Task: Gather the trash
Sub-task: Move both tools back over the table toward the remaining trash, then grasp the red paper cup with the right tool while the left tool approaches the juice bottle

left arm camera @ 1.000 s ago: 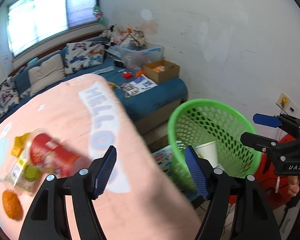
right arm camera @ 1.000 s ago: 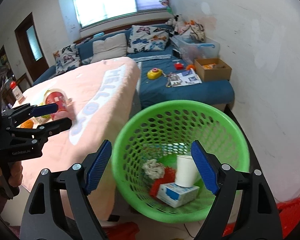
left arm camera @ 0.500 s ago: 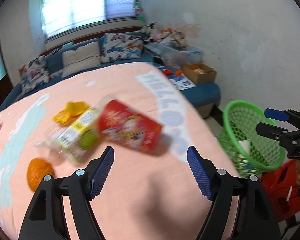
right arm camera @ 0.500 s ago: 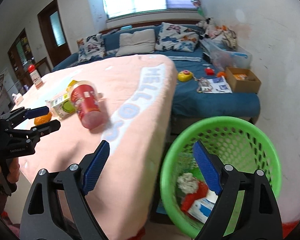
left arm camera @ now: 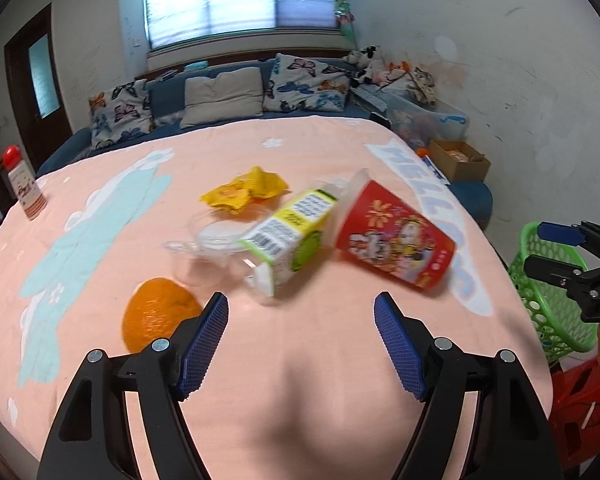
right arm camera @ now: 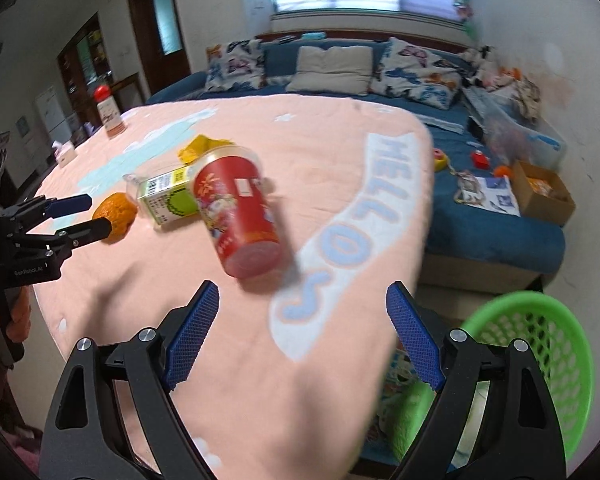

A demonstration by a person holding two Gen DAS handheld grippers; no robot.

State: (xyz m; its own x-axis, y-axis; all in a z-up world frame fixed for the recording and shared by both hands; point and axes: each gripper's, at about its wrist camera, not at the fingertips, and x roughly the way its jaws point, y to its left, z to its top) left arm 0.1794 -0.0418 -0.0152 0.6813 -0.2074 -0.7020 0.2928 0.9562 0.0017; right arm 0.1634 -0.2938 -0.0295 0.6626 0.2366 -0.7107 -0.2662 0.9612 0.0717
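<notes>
Both grippers are hanging over the near edge of the table, angled down at its pink cloth, and that looks deliberate: the litter is lying in a loose cluster ahead of them, so each can pick its own piece. The left gripper is standing with its jaws wide and nothing between them, lined up just short of the juice carton and the orange. The right gripper is likewise wide and empty, its jaws opening a little further, aimed at the red cup lying on its side against the carton. A clear plastic cup and a yellow wrapper are sitting behind those. The green basket is standing on the floor just off the table's right corner, close enough for a short carry. A second ago both cameras were looking into that basket, with a white cup and other rubbish in it; now they are swung round to the table, the jaws barely changed on the left, and the basket is at the edge of view.
</notes>
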